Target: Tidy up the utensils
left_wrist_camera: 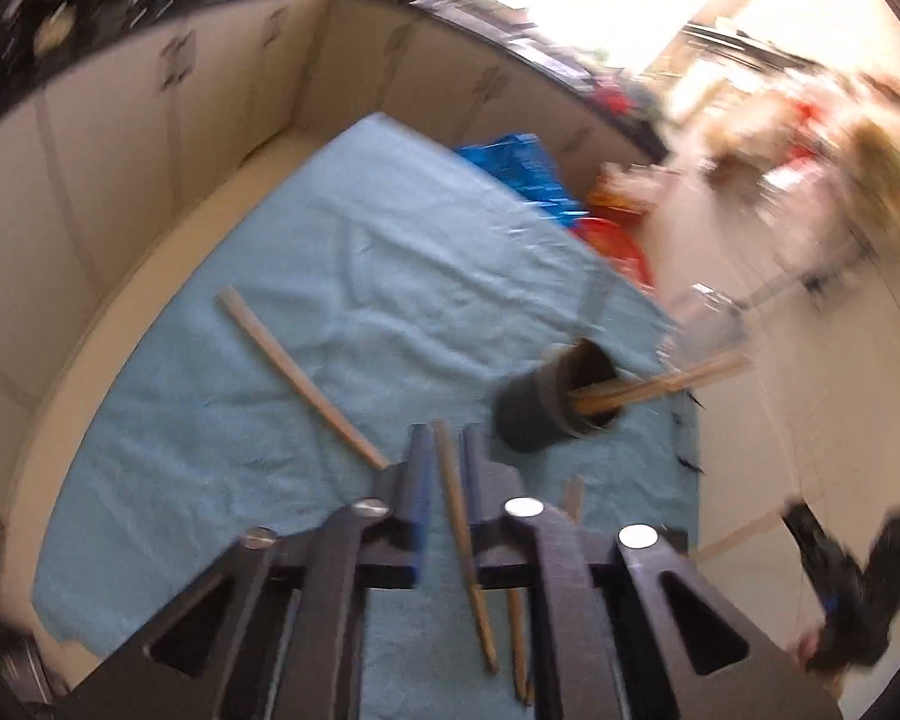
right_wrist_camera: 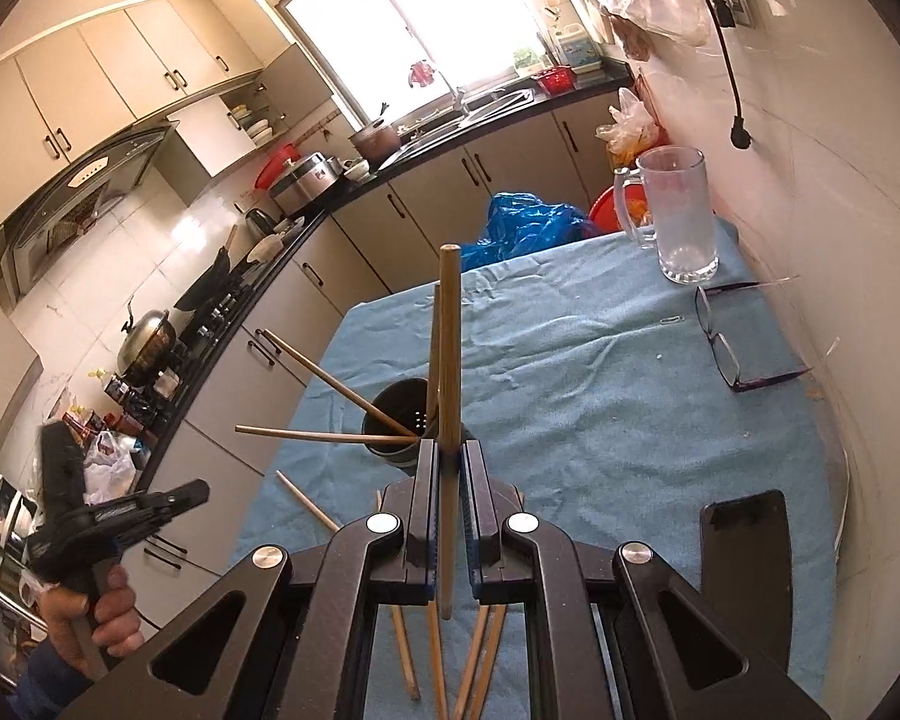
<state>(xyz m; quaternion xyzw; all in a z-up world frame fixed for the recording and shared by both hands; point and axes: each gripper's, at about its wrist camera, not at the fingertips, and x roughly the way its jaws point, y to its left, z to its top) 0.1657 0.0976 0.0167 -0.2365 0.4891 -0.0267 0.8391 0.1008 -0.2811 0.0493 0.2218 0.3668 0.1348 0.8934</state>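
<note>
The right claw [right_wrist_camera: 449, 468] is pinching one wooden chopstick [right_wrist_camera: 449, 360] upright, just above the dark holder cup [right_wrist_camera: 399, 426] on the blue-clothed desk [right_wrist_camera: 600, 390]. If it is tilting, the tip may be missing the rim. The left claw [left_wrist_camera: 447, 450] is standing slightly spread around another loose chopstick [left_wrist_camera: 462, 528], which is thin and pale brown.

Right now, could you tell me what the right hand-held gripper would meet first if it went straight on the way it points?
Probably the black utensil cup, directly ahead of the right hand-held gripper, which is shut on a chopstick; depth is uncertain.
</note>
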